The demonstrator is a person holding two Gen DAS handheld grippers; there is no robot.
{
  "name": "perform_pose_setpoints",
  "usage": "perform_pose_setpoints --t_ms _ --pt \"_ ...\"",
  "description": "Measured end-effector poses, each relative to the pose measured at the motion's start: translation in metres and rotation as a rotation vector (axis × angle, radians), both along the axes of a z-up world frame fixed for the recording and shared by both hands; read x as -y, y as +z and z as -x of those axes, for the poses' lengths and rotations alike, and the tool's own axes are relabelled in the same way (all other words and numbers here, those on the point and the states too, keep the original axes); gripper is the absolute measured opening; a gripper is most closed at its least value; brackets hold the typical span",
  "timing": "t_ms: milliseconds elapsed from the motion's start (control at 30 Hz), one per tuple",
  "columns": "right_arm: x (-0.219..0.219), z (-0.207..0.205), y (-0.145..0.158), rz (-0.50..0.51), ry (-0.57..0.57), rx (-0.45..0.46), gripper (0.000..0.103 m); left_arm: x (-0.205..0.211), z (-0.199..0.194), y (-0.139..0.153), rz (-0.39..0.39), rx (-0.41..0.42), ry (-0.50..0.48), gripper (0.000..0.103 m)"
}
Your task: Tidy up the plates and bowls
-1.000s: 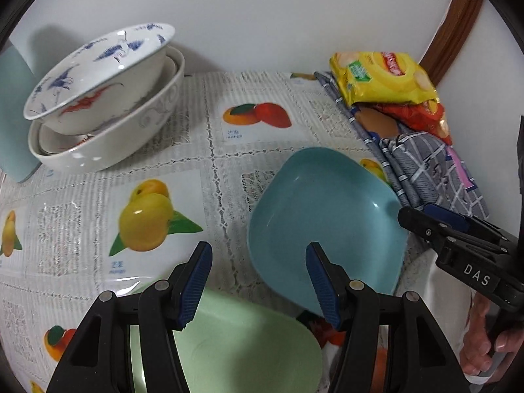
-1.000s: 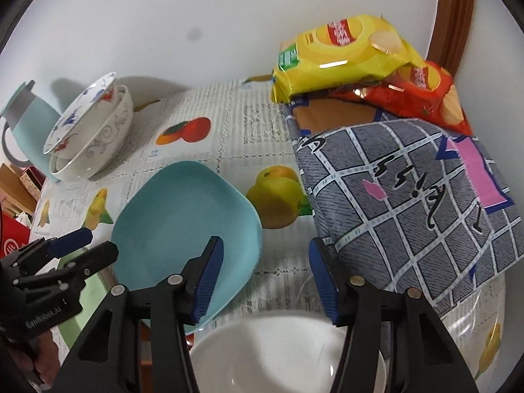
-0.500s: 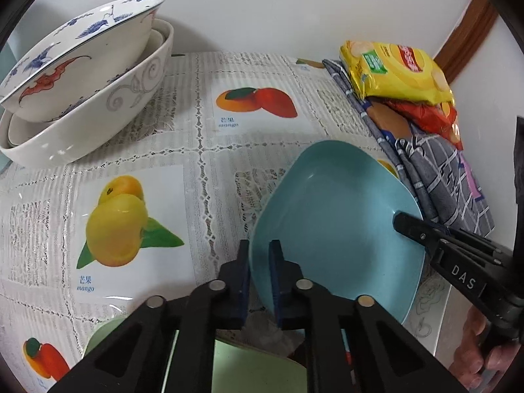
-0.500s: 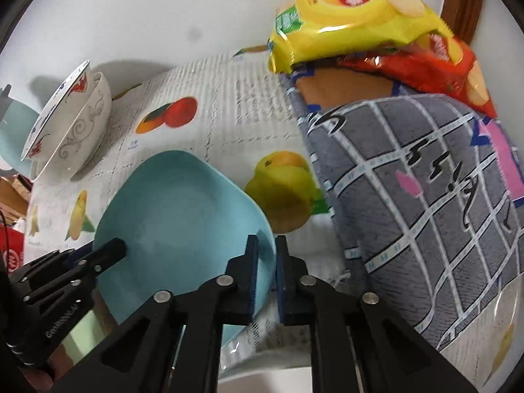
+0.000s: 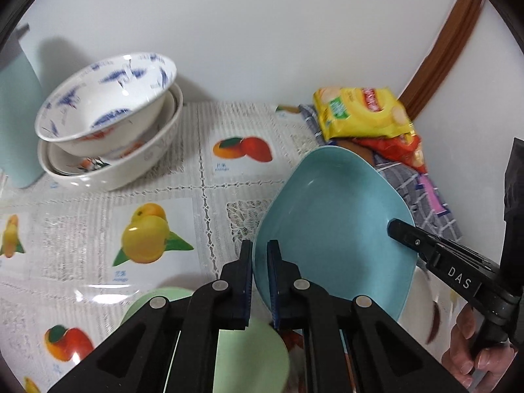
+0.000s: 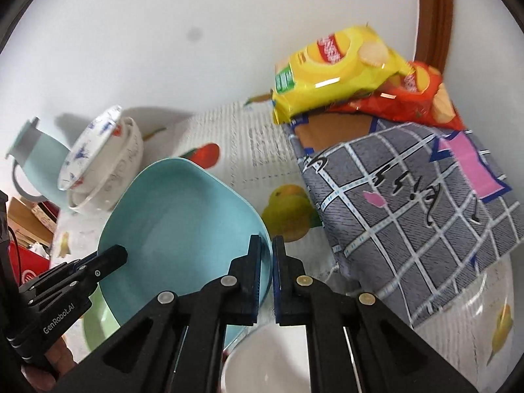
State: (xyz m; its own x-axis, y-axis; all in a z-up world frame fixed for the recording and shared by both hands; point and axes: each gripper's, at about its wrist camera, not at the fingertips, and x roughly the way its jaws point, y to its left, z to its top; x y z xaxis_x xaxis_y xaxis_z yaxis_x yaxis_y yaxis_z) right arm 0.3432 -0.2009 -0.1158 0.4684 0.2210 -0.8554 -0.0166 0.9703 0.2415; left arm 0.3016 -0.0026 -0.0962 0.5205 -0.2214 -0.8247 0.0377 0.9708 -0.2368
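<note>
— Two hand-held grippers clamp one thing between them: the left hand-held gripper (image 5: 259,273) is pinched on the near-left rim of the blue plate (image 5: 334,229), and the right hand-held gripper (image 6: 267,273) is pinched on the opposite rim. Both sets of jaws stand narrow, with only the plate's edge between the pads.

— Where does the plate sit?

— It looks tilted, far edge raised, and seems clear of the bench (image 5: 209,203). Just under it lie a green plate (image 5: 249,353) at the near left and a white dish (image 6: 265,360) at the near right. The step in hand appears to be carrying the blue plate toward a stack.

— What does the next move call for?

— Probably both hands travelling together and level, so the plate does not twist out of either pinch, then lowering it squarely onto another plate; which one cannot be told. A rim grip on smooth ware could slip.

— And farther off?

— A lace-patterned cloth printed with fruit covers the bench. At the far left stand the nested bowls (image 5: 108,137), a blue-patterned one tipped inside larger white ones, beside a pale teal jug (image 6: 39,163). At the far right a grey checked cloth (image 6: 409,216) carries a yellow snack bag (image 6: 334,72) lying on a red one. A plain white wall and brown wooden trim (image 5: 442,49) close the corner.
</note>
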Motion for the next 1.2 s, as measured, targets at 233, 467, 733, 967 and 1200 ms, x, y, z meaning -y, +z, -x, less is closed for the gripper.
perform_pose_setpoints --t_ms 233,467,733,967,1200 --pt "-0.002 0.042 0.043 -0.011 -0.004 0.054 0.007 -0.004 0.043 0.031 0.016 0.042 0.001 0.009" --pt "-0.004 0.091 0.074 0.001 -0.018 0.098 0.007 -0.003 0.085 0.047 0.007 0.063 -0.012 0.009" --pt "-0.009 0.132 0.088 -0.019 -0.036 0.121 0.007 -0.010 0.123 0.059 -0.014 0.073 -0.028 0.009" --pt "-0.030 0.153 0.085 -0.048 -0.027 0.126 0.007 -0.032 0.140 0.063 -0.023 0.078 -0.009 0.009" --pt "-0.053 0.155 0.076 -0.073 0.002 0.115 0.007 -0.055 0.146 0.056 -0.030 0.066 0.023 0.009"
